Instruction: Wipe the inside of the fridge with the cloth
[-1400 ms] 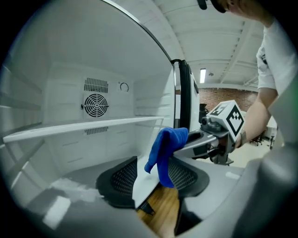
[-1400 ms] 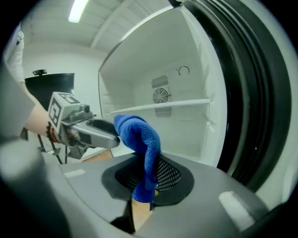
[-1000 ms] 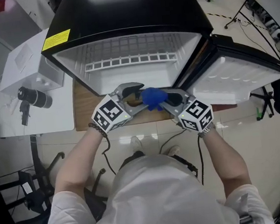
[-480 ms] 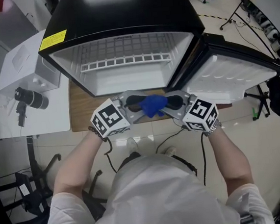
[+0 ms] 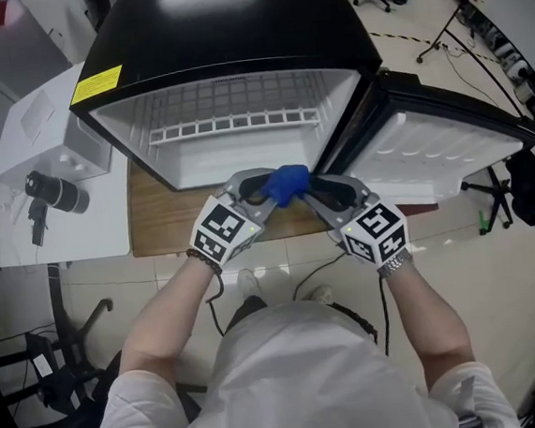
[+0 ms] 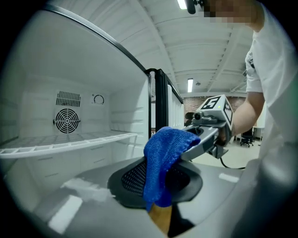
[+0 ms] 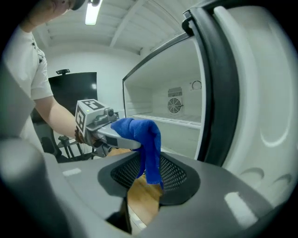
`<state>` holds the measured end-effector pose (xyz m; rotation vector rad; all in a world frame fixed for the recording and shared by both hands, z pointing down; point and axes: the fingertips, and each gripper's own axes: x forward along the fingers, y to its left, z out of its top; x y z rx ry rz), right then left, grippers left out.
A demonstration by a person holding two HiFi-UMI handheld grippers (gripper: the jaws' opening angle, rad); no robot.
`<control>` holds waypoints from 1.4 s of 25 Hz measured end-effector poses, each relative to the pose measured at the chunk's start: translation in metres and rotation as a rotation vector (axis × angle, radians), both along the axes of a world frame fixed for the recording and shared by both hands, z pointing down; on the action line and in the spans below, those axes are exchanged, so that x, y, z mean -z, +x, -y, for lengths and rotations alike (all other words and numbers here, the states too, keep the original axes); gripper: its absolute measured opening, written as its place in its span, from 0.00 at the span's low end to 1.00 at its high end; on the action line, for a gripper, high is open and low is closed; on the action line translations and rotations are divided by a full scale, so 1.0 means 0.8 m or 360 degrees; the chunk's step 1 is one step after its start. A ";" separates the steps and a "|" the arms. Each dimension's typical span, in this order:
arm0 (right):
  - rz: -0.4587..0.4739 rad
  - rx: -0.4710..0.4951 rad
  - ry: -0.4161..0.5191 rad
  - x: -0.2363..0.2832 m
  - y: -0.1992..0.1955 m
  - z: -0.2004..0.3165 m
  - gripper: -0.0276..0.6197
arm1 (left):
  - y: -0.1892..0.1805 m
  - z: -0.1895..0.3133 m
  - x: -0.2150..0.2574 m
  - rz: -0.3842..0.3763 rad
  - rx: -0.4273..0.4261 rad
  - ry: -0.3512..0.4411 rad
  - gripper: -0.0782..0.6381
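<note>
Closing the left tongs [image 5: 260,188] on the blue cloth [image 5: 289,184], bunched at their tips. Opening the right tongs [image 5: 318,187], cloth dangling between those too (not pinched there). Holding it all just outside the open fridge [image 5: 243,154], over the wooden table [image 5: 155,219].

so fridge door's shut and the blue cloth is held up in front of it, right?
Not quite: the door is open, swung out to the right of the fridge; the head view shows it. The rest stands: the blue cloth is held up in front of it.
</note>
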<state>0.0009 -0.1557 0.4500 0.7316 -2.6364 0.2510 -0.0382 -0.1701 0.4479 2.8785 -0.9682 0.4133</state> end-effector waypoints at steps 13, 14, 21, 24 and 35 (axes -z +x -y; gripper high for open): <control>0.0099 -0.0317 0.0113 0.021 0.053 0.018 0.05 | 0.029 0.085 -0.061 0.0064 0.0399 -0.0025 0.22; 0.0102 -0.0318 0.0112 0.022 0.054 0.019 0.05 | 0.031 0.089 -0.067 0.0073 0.0419 -0.0035 0.22; 0.0128 -0.0270 0.0089 0.016 0.054 0.021 0.05 | 0.044 0.111 -0.097 0.0059 0.0485 -0.0078 0.22; 0.0128 -0.0242 0.0081 0.013 0.053 0.022 0.05 | 0.049 0.124 -0.101 0.0021 0.0507 -0.0087 0.22; 0.0134 -0.0179 0.0094 0.015 0.060 0.022 0.05 | 0.047 0.175 -0.104 -0.0066 0.0633 -0.0074 0.21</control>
